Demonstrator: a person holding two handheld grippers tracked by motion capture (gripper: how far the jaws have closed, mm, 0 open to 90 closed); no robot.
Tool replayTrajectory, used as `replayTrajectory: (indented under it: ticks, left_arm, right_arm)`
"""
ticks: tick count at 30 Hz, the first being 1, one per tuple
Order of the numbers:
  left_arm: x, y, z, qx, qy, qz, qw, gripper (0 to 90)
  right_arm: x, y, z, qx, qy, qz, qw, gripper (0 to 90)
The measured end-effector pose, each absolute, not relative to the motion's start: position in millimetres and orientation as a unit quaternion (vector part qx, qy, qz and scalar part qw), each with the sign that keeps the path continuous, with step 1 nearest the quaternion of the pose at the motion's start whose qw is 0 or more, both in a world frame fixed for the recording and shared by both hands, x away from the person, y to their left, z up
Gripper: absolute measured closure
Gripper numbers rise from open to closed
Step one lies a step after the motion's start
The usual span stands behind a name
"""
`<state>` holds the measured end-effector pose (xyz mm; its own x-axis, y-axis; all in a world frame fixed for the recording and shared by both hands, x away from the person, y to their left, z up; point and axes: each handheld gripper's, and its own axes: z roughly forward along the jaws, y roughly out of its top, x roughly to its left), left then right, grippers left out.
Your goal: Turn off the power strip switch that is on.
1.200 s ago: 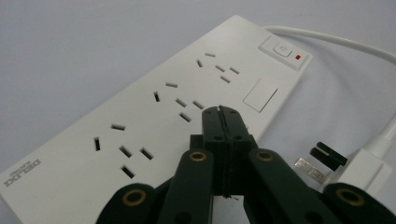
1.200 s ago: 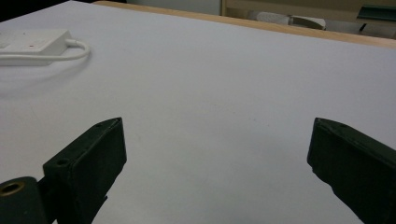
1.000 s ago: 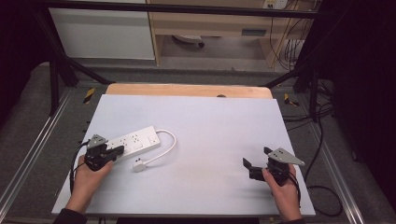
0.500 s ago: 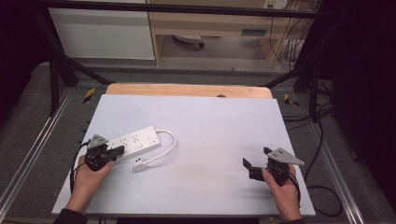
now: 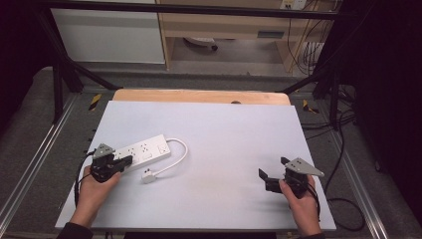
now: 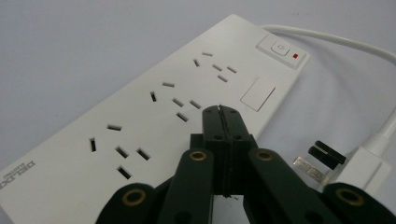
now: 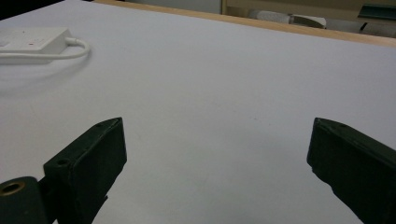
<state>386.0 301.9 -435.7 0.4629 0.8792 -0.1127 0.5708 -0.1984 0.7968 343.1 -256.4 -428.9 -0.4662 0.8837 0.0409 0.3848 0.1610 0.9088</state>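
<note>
Nothing had moved since 1 second earlier: my left gripper sat pressed together over the power strip, right gripper spread wide at 4 o'clock.

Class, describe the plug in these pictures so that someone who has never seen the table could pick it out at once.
Start at the white table and find the power strip on its left side. A white cord loops from the strip's far end back toward the person, ending at the plug. It is the small white block with metal prongs, lying loose beside the strip.
</note>
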Motion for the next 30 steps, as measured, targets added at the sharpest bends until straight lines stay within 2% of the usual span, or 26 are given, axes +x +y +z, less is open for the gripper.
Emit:
replayTrajectory:
  ticks: [30]
  left_arm:
    - [385.9, 303.7, -437.1, 0.745, 0.486, 0.187, 0.418, 90.0]
  right_arm:
    - [343.6, -255.6, -429.8, 0.445, 0.715, 0.47, 0.264, 5.2]
